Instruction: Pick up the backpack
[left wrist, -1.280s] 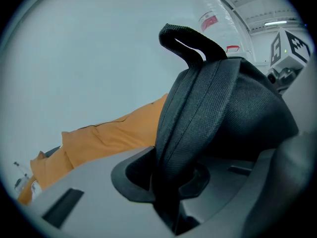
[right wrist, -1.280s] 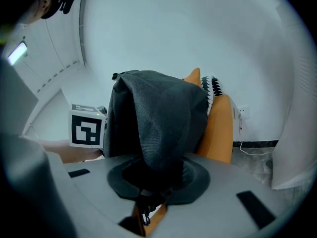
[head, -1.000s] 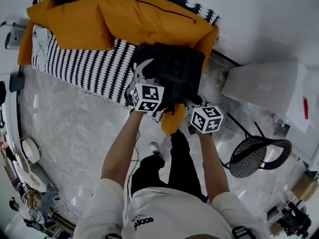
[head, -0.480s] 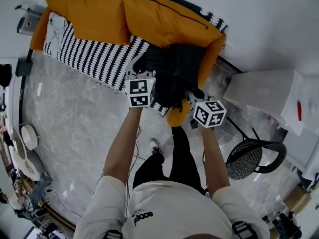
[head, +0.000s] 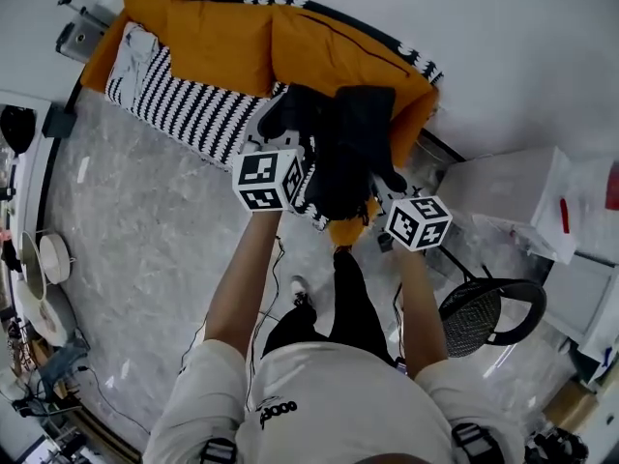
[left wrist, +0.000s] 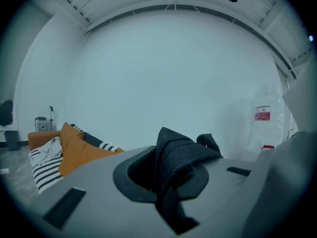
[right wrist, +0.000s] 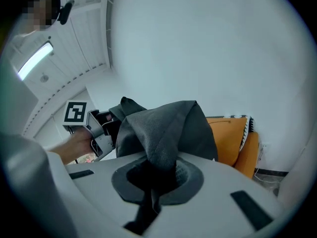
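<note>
The black backpack [head: 343,148] hangs in the air between my two grippers, above the near end of the orange sofa [head: 232,42]. My left gripper [head: 302,172] is shut on a fold of its black mesh fabric [left wrist: 178,162]. My right gripper [head: 379,201] is shut on another bunch of its dark cloth [right wrist: 163,133]. In the right gripper view the left gripper [right wrist: 86,120] shows beyond the bag, held in a hand. The bag's lower part is hidden behind the marker cubes.
The sofa carries a black-and-white striped throw [head: 184,114] and orange cushions. A white cabinet [head: 503,191] stands at the right and a black mesh chair [head: 488,312] near my right arm. Marble floor [head: 135,230] spreads to the left. A white wall lies behind the sofa.
Both grippers have risen with the backpack, lifting it off the sofa seat. The bag now hangs narrower and longer between them. The sofa has shifted up in the head view.
</note>
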`<state>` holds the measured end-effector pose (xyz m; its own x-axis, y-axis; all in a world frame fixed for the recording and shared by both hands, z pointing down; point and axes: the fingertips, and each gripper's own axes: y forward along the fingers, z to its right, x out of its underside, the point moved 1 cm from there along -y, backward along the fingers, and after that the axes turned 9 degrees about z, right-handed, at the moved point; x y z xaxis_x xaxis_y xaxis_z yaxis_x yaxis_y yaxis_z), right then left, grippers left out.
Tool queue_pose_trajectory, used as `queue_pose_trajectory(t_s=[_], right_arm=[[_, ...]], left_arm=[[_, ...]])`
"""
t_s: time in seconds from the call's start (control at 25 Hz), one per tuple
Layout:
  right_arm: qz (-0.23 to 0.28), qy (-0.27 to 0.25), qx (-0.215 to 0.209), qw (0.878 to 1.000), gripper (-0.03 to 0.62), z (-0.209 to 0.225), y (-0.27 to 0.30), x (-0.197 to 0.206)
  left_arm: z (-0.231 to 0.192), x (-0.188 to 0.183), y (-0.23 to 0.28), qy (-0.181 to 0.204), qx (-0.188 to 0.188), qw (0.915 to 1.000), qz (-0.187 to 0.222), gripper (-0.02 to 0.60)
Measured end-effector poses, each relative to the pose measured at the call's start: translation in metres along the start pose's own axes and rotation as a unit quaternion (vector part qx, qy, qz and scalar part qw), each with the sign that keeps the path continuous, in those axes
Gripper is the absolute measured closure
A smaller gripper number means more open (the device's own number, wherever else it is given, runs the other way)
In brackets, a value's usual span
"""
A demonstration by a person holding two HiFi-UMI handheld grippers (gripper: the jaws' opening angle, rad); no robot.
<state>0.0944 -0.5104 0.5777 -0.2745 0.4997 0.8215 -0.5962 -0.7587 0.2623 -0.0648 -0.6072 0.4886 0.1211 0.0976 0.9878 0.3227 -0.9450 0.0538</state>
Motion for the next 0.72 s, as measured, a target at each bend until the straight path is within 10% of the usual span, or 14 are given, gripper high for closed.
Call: queue_pose_trajectory(t_s=[0.36,0.72], right_arm=[[0.013,-0.063,-0.005,0.998,0.556,-0.077,-0.059,-0.057],[0.045,-0.109,-0.012,0.993,0.556,-0.170,-0.127,-0.077]], left_arm=[[0.034,-0.107,-0.068,-0.019,0.015,0.9986,0.048,0.541],[0.050,-0.190,-0.169,0.049,0.037,0.9942,0.088,0.541]])
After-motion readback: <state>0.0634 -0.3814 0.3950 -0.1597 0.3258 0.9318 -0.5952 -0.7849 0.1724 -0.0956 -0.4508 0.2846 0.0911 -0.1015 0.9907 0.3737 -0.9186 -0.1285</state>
